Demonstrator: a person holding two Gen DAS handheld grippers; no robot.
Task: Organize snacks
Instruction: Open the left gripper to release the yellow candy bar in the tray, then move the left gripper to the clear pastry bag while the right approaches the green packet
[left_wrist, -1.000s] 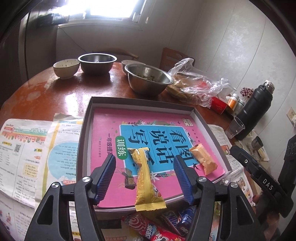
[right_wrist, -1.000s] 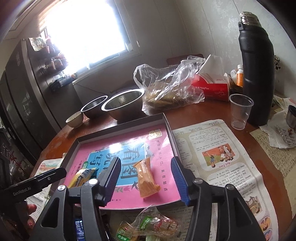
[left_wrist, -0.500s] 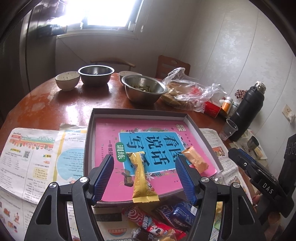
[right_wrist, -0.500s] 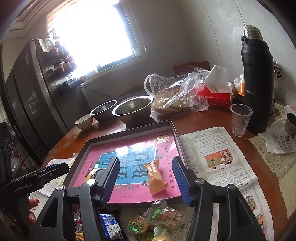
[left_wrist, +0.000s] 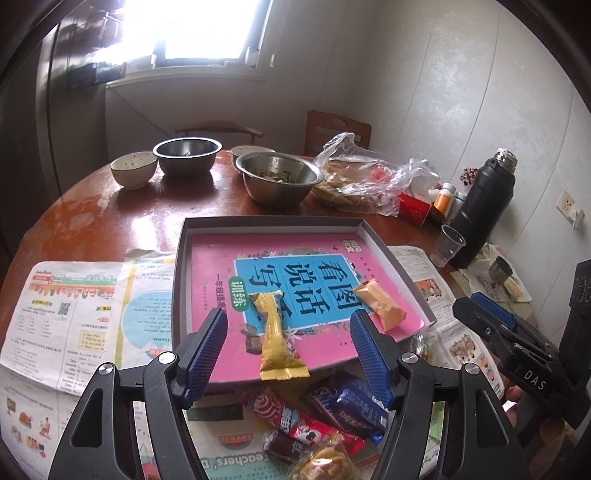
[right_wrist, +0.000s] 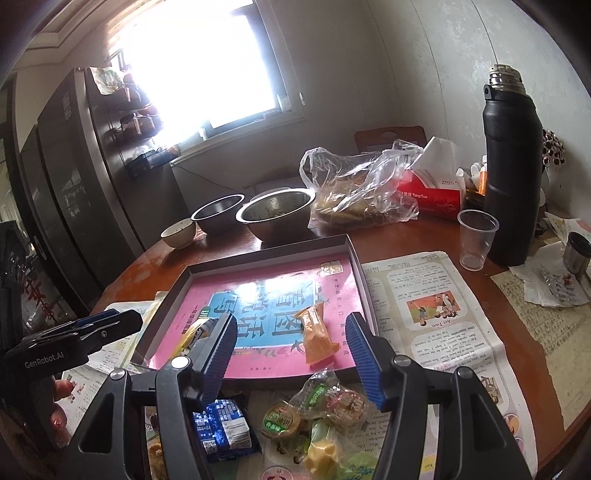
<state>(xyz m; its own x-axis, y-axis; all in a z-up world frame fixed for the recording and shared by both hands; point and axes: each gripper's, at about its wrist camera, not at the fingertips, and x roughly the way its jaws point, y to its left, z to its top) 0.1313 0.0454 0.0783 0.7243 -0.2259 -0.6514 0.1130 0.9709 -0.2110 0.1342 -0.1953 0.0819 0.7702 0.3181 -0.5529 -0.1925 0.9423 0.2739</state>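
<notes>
Round table (left_wrist: 92, 214) bears tray (left_wrist: 273, 222); both grippers (left_wrist: 288, 341) (right_wrist: 291, 345) gape.

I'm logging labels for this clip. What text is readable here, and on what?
"DAS": right gripper
"GenRobot.AI": left gripper
"看图说话写话", "训练": pink book in tray
"Teachers'": newspaper
"Act Two": right newspaper
Snack wrappers, tissue box: too blurred.

My right finger (left_wrist: 367, 354) covers a corner of the blue packet (left_wrist: 360, 408). The brown wrapped snack (left_wrist: 325, 461) is cut by the bottom edge. My left finger (right_wrist: 218, 347) hides most of the yellow packet (right_wrist: 188, 334). Printing on the green-labelled sweets (right_wrist: 314, 400) is too blurred to read.
</notes>
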